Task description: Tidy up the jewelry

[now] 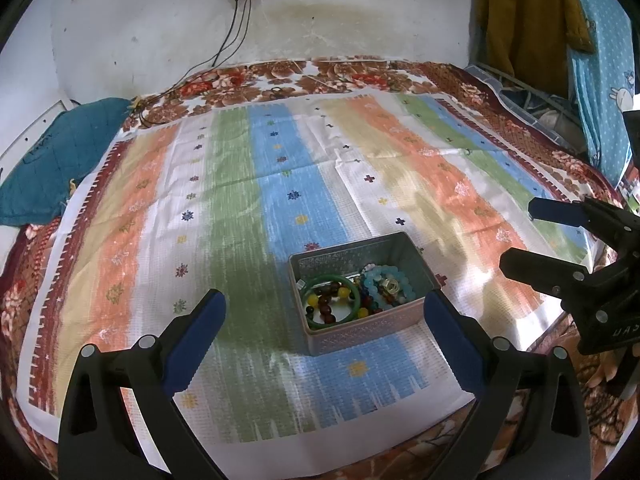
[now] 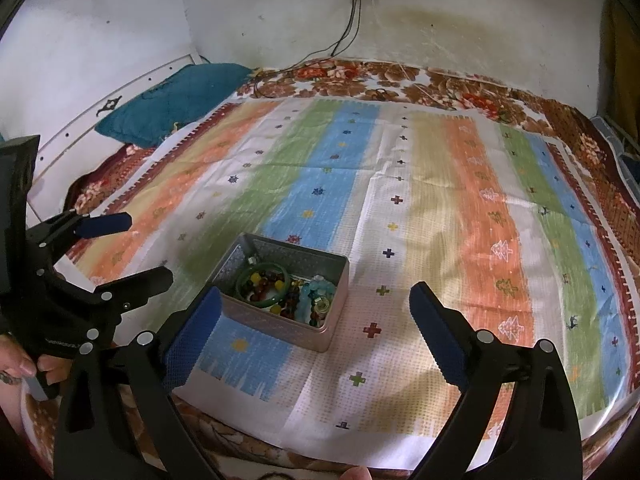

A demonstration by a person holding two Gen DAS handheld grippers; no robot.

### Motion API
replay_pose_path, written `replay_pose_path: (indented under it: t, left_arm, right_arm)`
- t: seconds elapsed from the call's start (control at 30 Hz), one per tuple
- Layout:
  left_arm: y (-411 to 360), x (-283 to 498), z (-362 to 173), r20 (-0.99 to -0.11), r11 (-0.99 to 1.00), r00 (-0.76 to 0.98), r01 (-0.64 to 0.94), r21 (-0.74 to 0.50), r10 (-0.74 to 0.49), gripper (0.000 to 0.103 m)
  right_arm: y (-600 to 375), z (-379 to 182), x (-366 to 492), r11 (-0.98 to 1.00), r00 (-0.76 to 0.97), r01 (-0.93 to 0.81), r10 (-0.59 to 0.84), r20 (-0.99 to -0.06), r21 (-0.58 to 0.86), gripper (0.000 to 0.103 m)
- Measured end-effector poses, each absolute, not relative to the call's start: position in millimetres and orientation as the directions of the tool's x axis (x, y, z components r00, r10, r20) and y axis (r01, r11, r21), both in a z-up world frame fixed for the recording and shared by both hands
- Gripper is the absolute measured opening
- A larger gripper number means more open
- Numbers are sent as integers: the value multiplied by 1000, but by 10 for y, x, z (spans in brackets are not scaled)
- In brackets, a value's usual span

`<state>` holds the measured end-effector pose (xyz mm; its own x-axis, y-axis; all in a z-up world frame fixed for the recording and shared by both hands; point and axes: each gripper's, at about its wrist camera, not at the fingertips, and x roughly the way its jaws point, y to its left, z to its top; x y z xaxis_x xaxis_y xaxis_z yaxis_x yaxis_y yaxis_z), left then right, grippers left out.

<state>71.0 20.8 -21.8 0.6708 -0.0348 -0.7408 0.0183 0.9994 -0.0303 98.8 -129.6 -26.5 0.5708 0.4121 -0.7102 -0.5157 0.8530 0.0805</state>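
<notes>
A silver metal box (image 1: 362,326) (image 2: 280,322) sits open on the striped cloth, near the bed's front edge. Inside lie a green bangle (image 1: 310,294) (image 2: 244,280), strings of red, yellow and dark beads (image 1: 326,306) (image 2: 276,280), and a pale blue bead bracelet (image 1: 380,284) (image 2: 318,290). My left gripper (image 1: 324,312) is open and empty, its blue pads wide apart in front of the box. My right gripper (image 2: 314,304) is open too, hovering just right of the box; it shows from the side as the right gripper (image 1: 516,236) in the left wrist view. The left gripper (image 2: 148,246) appears at the left edge.
The striped cloth (image 1: 280,184) covers a floral bedspread (image 1: 320,76). A teal pillow (image 1: 52,160) lies at the far left. Cables (image 1: 236,36) hang from a wall socket onto the bed. Clothes (image 1: 528,20) hang at the far right. A hand (image 2: 24,364) grips the left tool.
</notes>
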Motion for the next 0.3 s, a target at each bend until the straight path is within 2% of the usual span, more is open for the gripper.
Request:
replay_pose_path:
  t: [0.3]
  left_arm:
    - [226, 721, -256, -749, 999, 662, 30, -32, -44, 97]
  right_arm:
    - [-1303, -267, 991, 853, 570, -517, 411, -711, 79, 96]
